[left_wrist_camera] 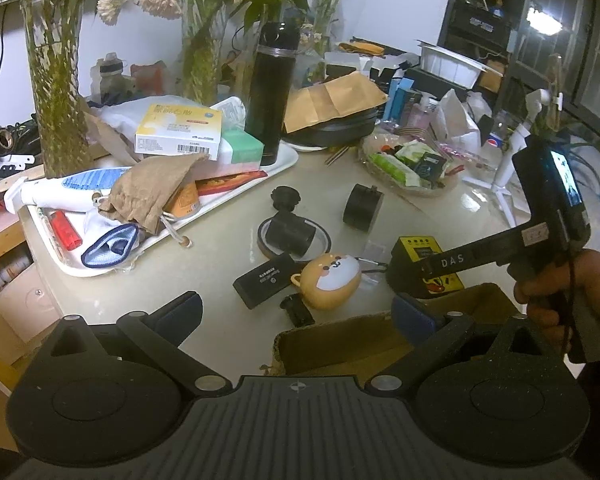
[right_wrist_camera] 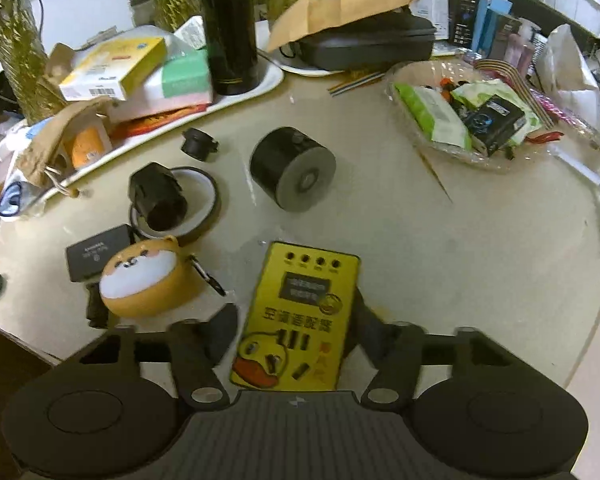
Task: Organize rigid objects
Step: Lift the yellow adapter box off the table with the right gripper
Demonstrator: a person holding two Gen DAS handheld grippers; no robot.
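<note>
My right gripper [right_wrist_camera: 294, 322] is shut on a yellow box with a duck print [right_wrist_camera: 300, 320], its fingers at the box's two long sides; the box also shows in the left wrist view [left_wrist_camera: 424, 264]. My left gripper [left_wrist_camera: 296, 312] is open and empty over the near edge of a cardboard box [left_wrist_camera: 340, 344]. On the table lie a dog-face case [right_wrist_camera: 144, 280], a flat black box [right_wrist_camera: 94, 252], a black cylinder [right_wrist_camera: 292, 168], a black tube on a round ring [right_wrist_camera: 160, 196] and a small black knob [right_wrist_camera: 198, 142].
A white tray [left_wrist_camera: 172, 224] with boxes, a cloth bag and a tall black flask [left_wrist_camera: 270, 92] stands at the left. A clear dish of packets [right_wrist_camera: 460, 116] sits at the right. Vases with plants [left_wrist_camera: 56, 80] stand behind.
</note>
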